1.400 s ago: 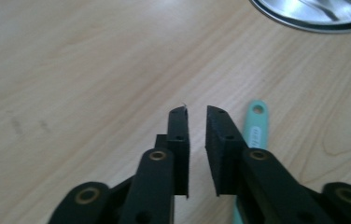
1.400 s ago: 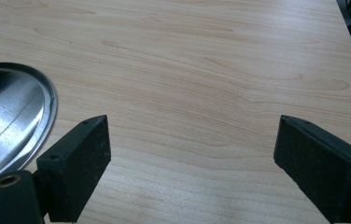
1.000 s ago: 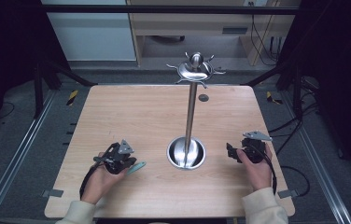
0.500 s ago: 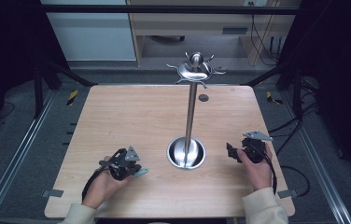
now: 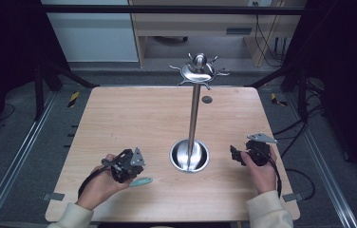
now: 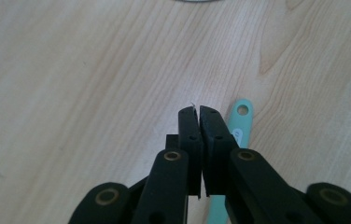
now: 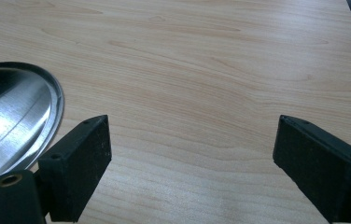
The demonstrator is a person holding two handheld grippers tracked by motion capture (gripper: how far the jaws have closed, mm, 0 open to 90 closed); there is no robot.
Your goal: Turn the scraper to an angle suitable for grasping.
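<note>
While the left gripper (image 6: 198, 112) hangs over the table (image 5: 134, 118) with its jaws nearly together and nothing between them, a mint handle (image 6: 239, 122) lies flat just beside and below its right jaw. Well apart, the right gripper (image 7: 190, 158) gapes wide and bare, the steel base (image 7: 15, 116) just off its left jaw.
</note>
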